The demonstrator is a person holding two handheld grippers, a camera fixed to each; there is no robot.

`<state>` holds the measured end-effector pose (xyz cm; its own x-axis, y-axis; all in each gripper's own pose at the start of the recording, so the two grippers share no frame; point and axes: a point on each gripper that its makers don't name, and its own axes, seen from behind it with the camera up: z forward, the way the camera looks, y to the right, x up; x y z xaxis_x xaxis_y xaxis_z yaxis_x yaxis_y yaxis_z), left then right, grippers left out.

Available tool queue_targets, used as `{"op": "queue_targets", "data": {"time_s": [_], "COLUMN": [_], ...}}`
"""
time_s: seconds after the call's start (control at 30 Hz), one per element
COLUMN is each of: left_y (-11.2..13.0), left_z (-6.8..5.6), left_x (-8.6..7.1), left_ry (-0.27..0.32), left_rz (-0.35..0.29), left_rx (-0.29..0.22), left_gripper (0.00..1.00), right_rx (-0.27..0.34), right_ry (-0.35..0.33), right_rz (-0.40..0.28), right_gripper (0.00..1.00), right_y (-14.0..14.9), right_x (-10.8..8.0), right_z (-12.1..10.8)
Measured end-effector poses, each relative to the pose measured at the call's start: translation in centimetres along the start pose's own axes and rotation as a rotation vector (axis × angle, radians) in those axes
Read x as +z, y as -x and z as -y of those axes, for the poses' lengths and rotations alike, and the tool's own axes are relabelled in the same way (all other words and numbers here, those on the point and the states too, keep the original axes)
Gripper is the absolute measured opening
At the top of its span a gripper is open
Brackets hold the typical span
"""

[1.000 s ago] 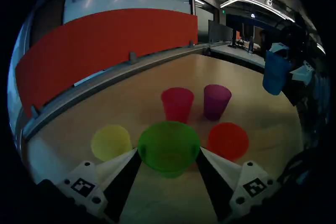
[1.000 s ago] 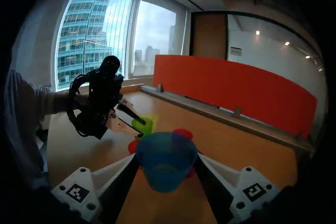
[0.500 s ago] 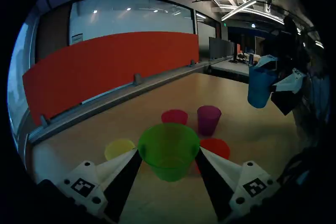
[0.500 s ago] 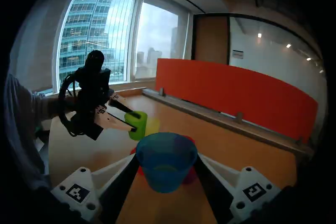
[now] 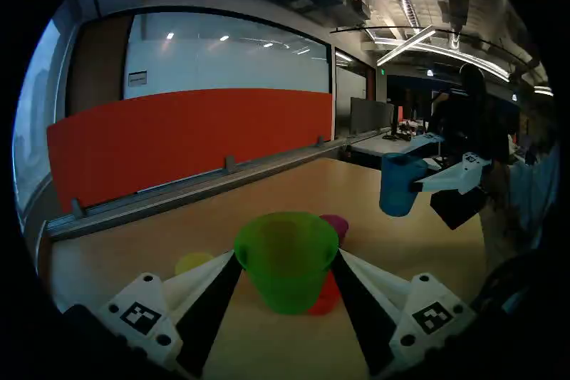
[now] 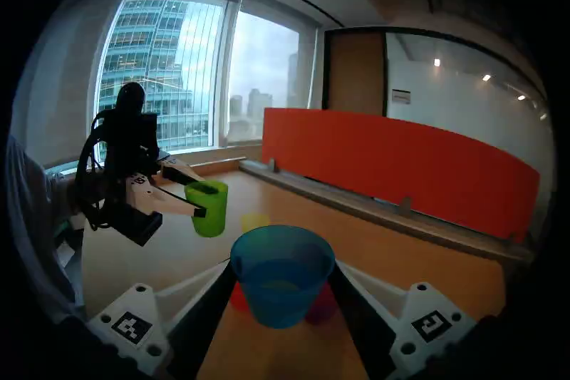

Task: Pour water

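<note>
Both upright: green cup (image 5: 286, 266), blue cup (image 6: 282, 279).

First cup (image 5: 286, 269) is being held in the left gripper (image 5: 285, 257), over the near side of the table (image 5: 164, 227). Other cups (image 5: 192, 262) are being shown standing just behind it. Second cup (image 5: 397, 187) is being held in the right gripper (image 6: 283, 266), farther right. Partition (image 5: 192, 137) is being shown along the far edge.

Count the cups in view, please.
5. Green cup in the left gripper; blue cup in the right gripper; yellow cup, purple cup and red cup on the table near the green one. Others may be hidden behind the held cups.
</note>
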<state>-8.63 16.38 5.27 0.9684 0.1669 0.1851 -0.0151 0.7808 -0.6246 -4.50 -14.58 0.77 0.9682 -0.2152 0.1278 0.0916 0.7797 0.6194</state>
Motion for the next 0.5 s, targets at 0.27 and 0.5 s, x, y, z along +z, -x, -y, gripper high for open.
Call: {"op": "queue_targets", "data": {"time_s": [0.27, 0.5], "left_y": [-1.2, -1.9], "left_z": [-1.4, -2.6], "left_x": [-1.5, -2.5], "left_ry": [0.004, 0.008], "left_rz": [-0.032, -0.056], "left_rx": [0.001, 0.015], "left_gripper": [0.86, 0.86], "right_rx": [-0.005, -0.017], "right_ry": [0.003, -0.004], "right_rz": [-0.013, -0.021], "right_gripper": [0.91, 0.91], "right_y": [-0.7, -1.2], "right_x": [0.5, 0.8], "right_z": [0.0, 0.1]}}
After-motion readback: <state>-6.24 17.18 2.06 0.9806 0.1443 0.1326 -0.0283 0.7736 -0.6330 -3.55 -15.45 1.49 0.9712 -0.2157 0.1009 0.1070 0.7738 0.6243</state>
